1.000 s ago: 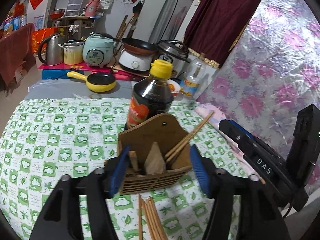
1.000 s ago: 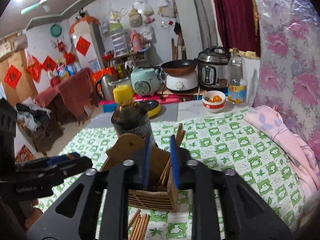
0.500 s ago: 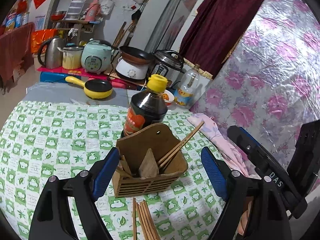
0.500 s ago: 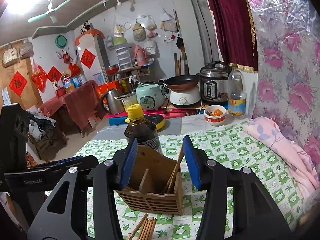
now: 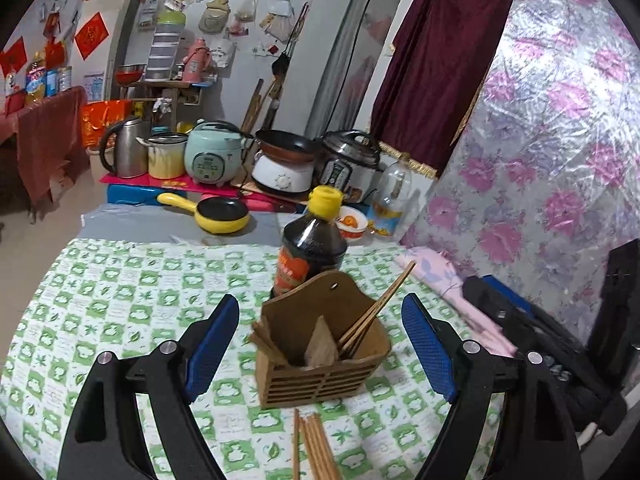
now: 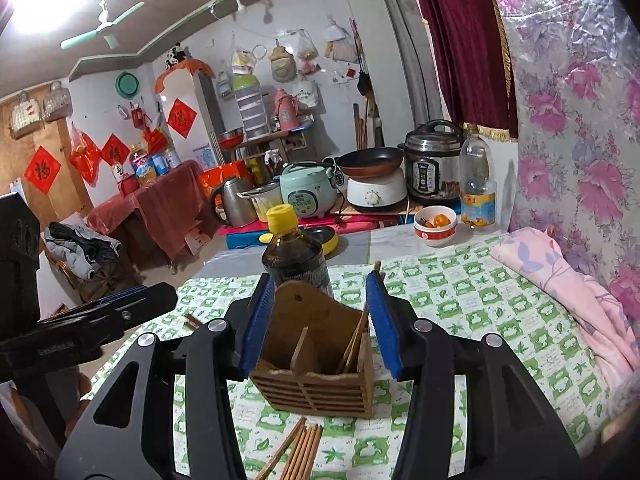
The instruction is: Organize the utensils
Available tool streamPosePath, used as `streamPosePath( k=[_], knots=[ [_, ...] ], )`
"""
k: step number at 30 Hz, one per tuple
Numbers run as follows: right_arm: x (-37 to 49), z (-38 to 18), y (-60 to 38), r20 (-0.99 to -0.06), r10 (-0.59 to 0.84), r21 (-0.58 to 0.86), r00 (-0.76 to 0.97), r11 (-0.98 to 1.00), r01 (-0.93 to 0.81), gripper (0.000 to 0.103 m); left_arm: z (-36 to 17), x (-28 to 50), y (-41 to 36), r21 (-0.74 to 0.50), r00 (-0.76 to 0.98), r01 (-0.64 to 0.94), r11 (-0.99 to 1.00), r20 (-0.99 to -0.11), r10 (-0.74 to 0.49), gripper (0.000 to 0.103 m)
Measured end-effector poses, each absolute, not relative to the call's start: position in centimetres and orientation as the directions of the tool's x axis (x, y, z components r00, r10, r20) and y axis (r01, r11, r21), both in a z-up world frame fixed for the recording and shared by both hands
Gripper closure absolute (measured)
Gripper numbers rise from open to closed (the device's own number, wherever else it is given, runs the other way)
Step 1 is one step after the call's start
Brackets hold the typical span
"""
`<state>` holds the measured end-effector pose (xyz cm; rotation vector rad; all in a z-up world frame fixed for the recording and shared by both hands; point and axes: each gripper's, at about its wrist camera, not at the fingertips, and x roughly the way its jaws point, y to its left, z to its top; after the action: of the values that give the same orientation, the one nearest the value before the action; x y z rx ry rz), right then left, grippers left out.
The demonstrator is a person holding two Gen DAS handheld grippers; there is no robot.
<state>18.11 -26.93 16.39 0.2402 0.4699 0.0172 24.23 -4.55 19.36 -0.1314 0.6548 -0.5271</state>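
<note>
Green-checked cloth counter (image 5: 120,300) carries brown slatted wooden utensil holder (image 5: 324,360), two chopsticks inside, thin light stiff wooden chopsticks (image 5: 316,452) loose just before it, pinch mid-shaft; left gripper (image 5: 320,354) fingers spread, right gripper (image 6: 322,328) fingers opening, both empty.

Upright slatted wooden holder (image 5: 320,364), chopsticks (image 5: 376,312) leaning inside, loose chopsticks (image 5: 316,448) flat before it

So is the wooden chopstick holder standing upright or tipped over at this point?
Upright. The wooden chopstick holder sits flat on the green checked tablecloth, open top up, with chopsticks leaning in its right compartment; more lie loose in front.
</note>
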Motion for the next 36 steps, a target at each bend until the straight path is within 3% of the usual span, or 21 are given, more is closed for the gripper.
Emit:
streamPosePath(
  k=[4, 6, 8, 15, 25, 36],
  knots=[
    [16.6, 15.4, -26.7, -0.474, 0.07, 0.221, 0.878, 0.974, 0.042, 0.045, 17.8, 23.9, -4.6, -0.253, 0.652, 0.398, 0.882, -0.598, -0.466, 0.021],
    [15.2, 13.9, -26.9, -0.479, 0.059, 0.21, 0.876, 0.976, 0.049, 0.031, 16.7, 23.4, -4.6, -0.231, 0.644, 0.39, 0.891, -0.623, -0.444, 0.021],
    [13.5, 11.1, -27.6, -0.514, 0.03, 0.208, 0.857, 0.974, 0.09, 0.027, 15.1, 22.3, -4.2, -0.204, 0.642, 0.396, 0.896, -0.636, -0.428, 0.021],
    [10.4, 0.8, -30.7, -0.714, 0.141, 0.341, 0.686, 0.926, 0.164, 0.027, 5.1, 18.1, -0.4, -0.16, 0.536, 0.333, 0.929, -0.779, -0.327, 0.02],
    [9.8, -1.0, -31.7, -0.742, 0.181, 0.4, 0.646, 0.893, 0.209, 0.022, 0.0, 13.8, -1.1, -0.093, 0.415, 0.417, 0.904, -0.866, -0.28, 0.02],
    [10.4, -1.9, -31.6, -0.757, 0.234, 0.433, 0.61, 0.879, 0.2, 0.022, -1.3, 12.6, -3.5, -0.005, 0.397, 0.488, 0.873, -0.889, -0.228, 0.021]
  ],
)
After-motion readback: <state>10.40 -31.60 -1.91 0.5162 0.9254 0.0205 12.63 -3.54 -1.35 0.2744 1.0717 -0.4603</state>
